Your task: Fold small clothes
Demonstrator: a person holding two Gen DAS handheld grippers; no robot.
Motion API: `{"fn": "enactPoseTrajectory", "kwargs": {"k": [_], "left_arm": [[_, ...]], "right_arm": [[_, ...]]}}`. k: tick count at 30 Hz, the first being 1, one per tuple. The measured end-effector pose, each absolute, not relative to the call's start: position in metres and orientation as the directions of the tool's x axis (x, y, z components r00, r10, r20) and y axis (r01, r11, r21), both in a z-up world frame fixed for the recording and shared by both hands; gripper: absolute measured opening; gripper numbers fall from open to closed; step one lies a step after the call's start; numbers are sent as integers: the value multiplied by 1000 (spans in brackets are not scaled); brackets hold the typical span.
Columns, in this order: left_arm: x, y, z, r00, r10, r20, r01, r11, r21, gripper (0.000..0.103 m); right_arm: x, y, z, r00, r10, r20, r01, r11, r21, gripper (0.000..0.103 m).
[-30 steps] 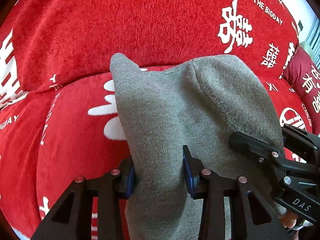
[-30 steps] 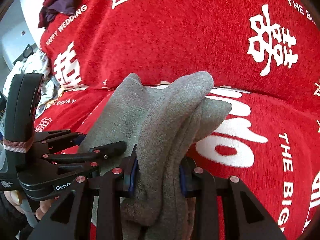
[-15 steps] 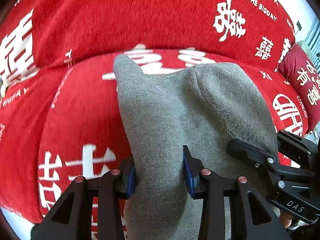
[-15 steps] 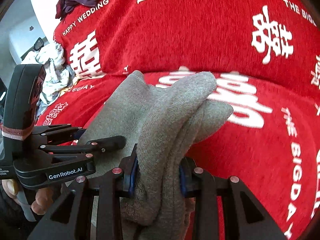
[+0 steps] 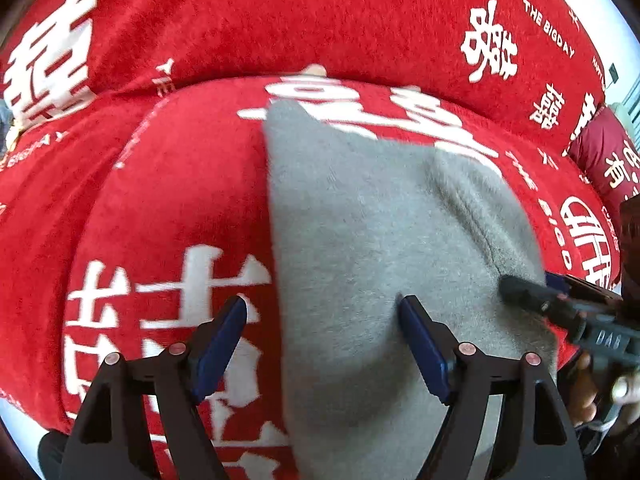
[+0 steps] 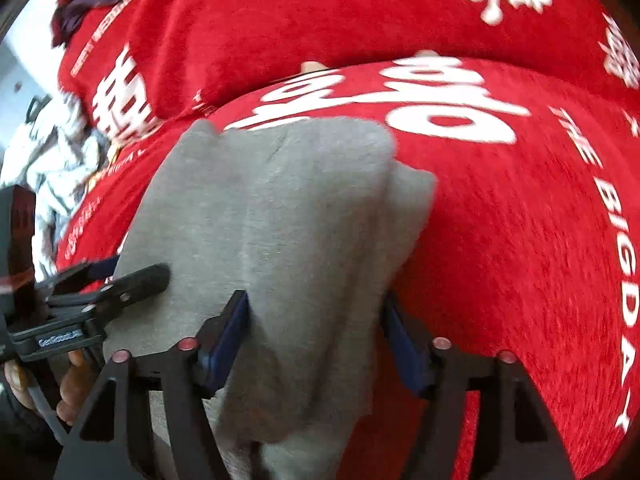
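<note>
Releasing the folded grey garment (image 5: 392,248) onto the red sofa (image 5: 280,20).
Left tongs (image 5: 322,316) and right tongs (image 6: 314,312) gape, gripping nothing; fold seemingly done.

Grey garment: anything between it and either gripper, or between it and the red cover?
Nothing visible. The grey garment lies directly on the red cover, inside the open left gripper and open right gripper.

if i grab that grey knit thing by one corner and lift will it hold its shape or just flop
Probably flop: the grey garment drapes over the red cover in soft rounded folds, with no stiff edge showing. It looks light for its size. The fuzzy knit likely grips well, so the blue pads of the open right gripper shouldn't slip; the doubled layers may fall open.
</note>
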State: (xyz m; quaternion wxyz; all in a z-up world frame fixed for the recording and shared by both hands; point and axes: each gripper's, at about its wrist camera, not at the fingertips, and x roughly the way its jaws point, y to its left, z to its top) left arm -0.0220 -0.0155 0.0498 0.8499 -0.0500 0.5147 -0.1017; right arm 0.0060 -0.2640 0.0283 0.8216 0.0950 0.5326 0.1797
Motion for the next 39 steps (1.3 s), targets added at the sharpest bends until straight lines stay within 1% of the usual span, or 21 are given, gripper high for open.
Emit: {"fn": "enactPoseTrajectory", "kwargs": {"k": [2, 5, 6, 8, 9, 10, 13, 15, 18, 19, 20, 21, 24, 26, 28, 29, 32, 34, 36, 37, 39], "left_arm": [[-20, -5, 63, 480, -226, -847, 107, 974, -200, 80], [-3, 5, 76, 504, -244, -828, 76, 968, -239, 80], [5, 5, 78, 507, -235, -829, 69, 970, -233, 80], [22, -2, 79, 506, -184, -842, 60, 982, -179, 80], [37, -8, 73, 489, -121, -864, 46, 993, -113, 80], [47, -11, 69, 473, -91, -876, 39, 996, -82, 80], [67, -9, 55, 436, -69, -897, 22, 998, -66, 80], [77, -6, 43, 406, -71, -911, 13, 997, -72, 80], [87, -5, 21, 352, -48, -935, 14, 999, -46, 80], [88, -3, 16, 357, -55, -933, 11, 998, -54, 87], [88, -2, 15, 367, -47, -929, 0, 999, -50, 97], [90, 1, 13, 371, -31, -928, -13, 999, -38, 100], [92, 4, 13, 363, -57, -930, -6, 998, -63, 100], [88, 2, 23, 374, -38, -927, -1, 999, -41, 99], [80, -1, 35, 399, -42, -916, 22, 999, -36, 99], [69, -3, 45, 420, -67, -905, 44, 998, -53, 99], [47, -10, 57, 439, -102, -893, 80, 994, -75, 99], [30, -17, 52, 428, -110, -897, 100, 992, -74, 99], [25, -23, 40, 400, -94, -912, 108, 993, -55, 99], [22, -24, 32, 389, -86, -917, 98, 994, -52, 100], [21, -19, 30, 387, -110, -915, 75, 993, -87, 100]], "right_arm": [[5, -273, 44, 412, 365, -835, -167, 931, 325, 71], [7, -275, 74, 496, 383, -779, -204, 924, 325, 71], [10, -271, 81, 503, 398, -767, -233, 917, 324, 72], [19, -255, 88, 491, 423, -762, -305, 903, 304, 72], [25, -244, 88, 475, 437, -763, -342, 891, 297, 72], [32, -234, 85, 452, 453, -768, -374, 878, 298, 72], [52, -214, 65, 385, 457, -802, -396, 866, 304, 72], [65, -209, 50, 366, 430, -826, -383, 878, 287, 72], [77, -215, 33, 354, 408, -842, -345, 893, 288, 71], [80, -218, 29, 365, 401, -840, -335, 899, 283, 71], [82, -220, 27, 366, 395, -843, -330, 902, 279, 71], [85, -221, 24, 363, 388, -847, -324, 905, 275, 71], [88, -221, 21, 364, 392, -845, -342, 900, 271, 71], [88, -221, 26, 358, 382, -852, -347, 902, 258, 71], [82, -219, 36, 368, 346, -863, -343, 913, 220, 72], [72, -217, 46, 388, 329, -861, -357, 915, 189, 72], [40, -212, 66, 409, 358, -839, -426, 888, 171, 73], [19, -209, 70, 374, 413, -830, -477, 854, 210, 76], [2, -206, 65, 307, 460, -833, -516, 816, 261, 77], [-4, -205, 61, 288, 464, -838, -525, 808, 267, 77], [-18, -204, 49, 280, 427, -860, -540, 810, 227, 76]]}}
